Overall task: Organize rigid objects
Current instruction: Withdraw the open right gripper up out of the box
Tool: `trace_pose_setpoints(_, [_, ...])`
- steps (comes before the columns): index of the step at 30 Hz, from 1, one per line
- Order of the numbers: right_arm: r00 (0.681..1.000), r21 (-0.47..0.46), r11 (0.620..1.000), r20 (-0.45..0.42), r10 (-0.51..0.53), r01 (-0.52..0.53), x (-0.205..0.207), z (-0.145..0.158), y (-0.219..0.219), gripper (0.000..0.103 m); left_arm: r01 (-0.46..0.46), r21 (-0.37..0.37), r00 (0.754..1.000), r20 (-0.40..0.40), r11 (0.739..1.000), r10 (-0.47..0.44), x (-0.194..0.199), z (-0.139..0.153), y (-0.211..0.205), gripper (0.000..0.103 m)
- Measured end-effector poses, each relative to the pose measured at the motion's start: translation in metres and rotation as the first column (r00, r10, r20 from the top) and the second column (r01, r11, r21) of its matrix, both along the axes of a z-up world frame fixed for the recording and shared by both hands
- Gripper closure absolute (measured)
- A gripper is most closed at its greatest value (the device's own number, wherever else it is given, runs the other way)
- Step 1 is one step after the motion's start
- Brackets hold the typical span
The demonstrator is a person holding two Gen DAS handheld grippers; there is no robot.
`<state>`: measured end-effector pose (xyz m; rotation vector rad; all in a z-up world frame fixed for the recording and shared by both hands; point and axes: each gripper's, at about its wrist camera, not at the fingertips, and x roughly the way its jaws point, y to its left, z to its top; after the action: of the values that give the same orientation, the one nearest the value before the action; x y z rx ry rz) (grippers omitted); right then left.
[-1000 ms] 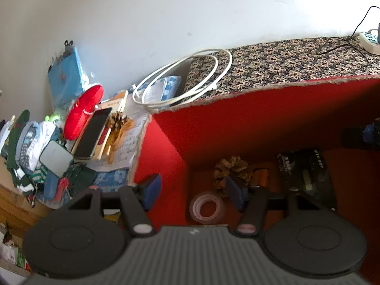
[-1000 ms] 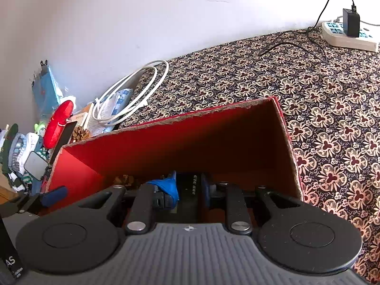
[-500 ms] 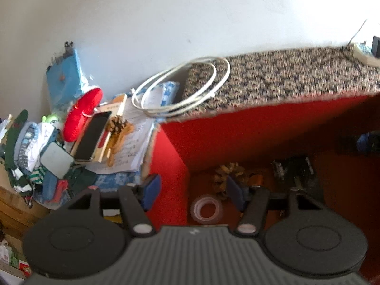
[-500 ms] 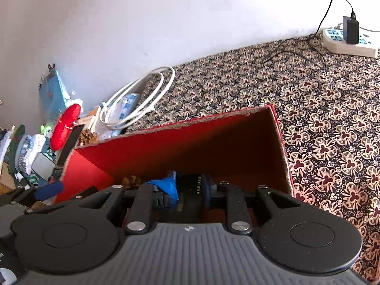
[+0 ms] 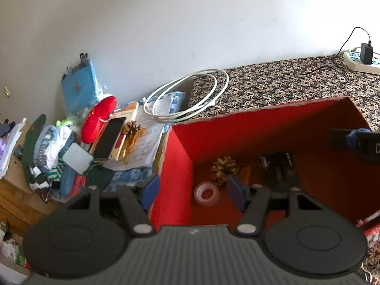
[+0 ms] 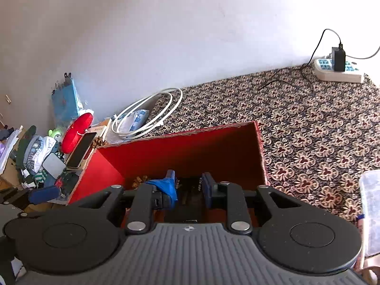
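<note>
The left gripper (image 5: 192, 191) hangs spread and empty over the red box's (image 5: 261, 128) left wall – the tape roll (image 5: 206, 193), probably light, stiff and slick, lies in the near-left corner of its floor – best pinched across its rim.

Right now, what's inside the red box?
On the floor of the red box: a roll of clear tape, a pine cone, a small orange thing and a black packet. The near corners are hidden behind the tools.
</note>
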<state>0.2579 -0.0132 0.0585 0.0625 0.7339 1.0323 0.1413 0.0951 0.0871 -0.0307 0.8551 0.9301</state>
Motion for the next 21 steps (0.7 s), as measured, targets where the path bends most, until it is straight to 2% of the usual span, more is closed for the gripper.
trace_pose_setpoints(5, [0.997,0.049,0.998,-0.054,0.047,-0.044,-0.005,0.000,-0.019,0.096,-0.013,-0.018,1.000,-0.010,1.000,0.012,-0.011,0.005,-0.018,0.038])
trace_pose_setpoints(12, [0.997,0.061,0.997,-0.044,0.056,-0.054,-0.018,-0.004,-0.041,0.095,-0.033,-0.021,0.999,-0.010,0.999,0.033,-0.023,0.006,-0.039,0.038])
trace_pose_setpoints(17, [0.998,0.041,0.997,0.000,0.060,-0.060,-0.026,-0.007,-0.051,0.095,-0.040,-0.026,0.999,-0.017,0.999,0.040,-0.029,0.005,-0.054,0.038])
trace_pose_setpoints(21, [0.997,0.041,0.997,-0.018,0.069,-0.069,-0.027,-0.013,-0.060,0.095,-0.040,-0.029,0.999,-0.029,0.999,0.039,-0.029,0.002,-0.064,0.038])
